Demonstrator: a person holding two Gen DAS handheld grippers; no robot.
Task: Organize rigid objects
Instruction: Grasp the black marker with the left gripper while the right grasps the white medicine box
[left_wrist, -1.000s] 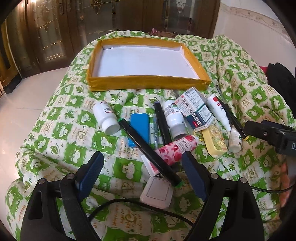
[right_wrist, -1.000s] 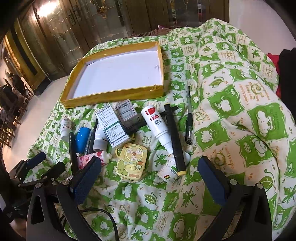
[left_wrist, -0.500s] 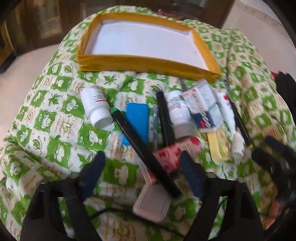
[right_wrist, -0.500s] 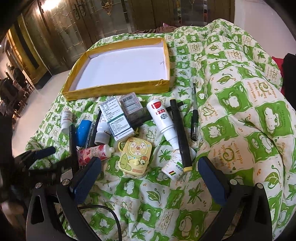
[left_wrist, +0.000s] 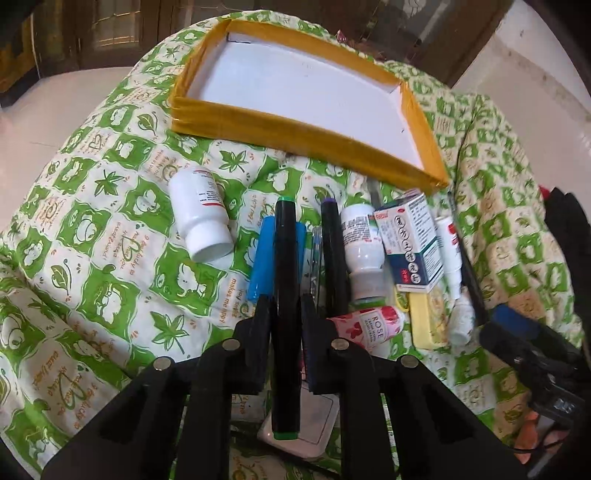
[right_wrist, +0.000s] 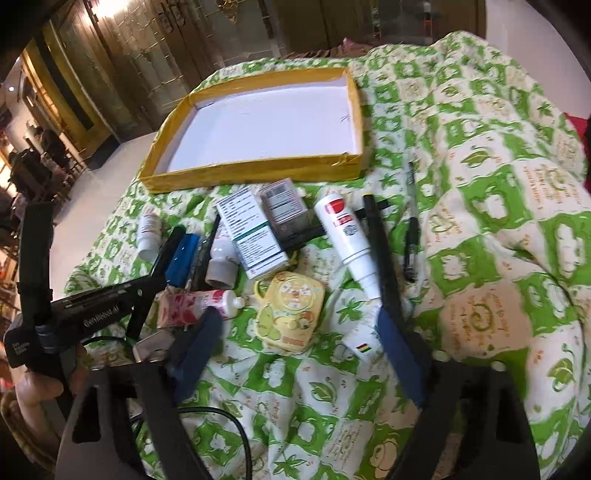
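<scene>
between closed left hand-held gripper fingers, green-capped marker, tray beyond

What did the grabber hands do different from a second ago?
The left gripper went from open to shut on the black marker with green ends, which now runs straight between its fingers instead of lying slanted. The right gripper is still open and has moved in closer to the pile, by the yellow toy. The yellow tray remains unfilled, and the other items lie as before.

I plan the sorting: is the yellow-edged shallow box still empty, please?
Empty: the yellow-edged shallow box shows only its bare white floor in both views.
</scene>
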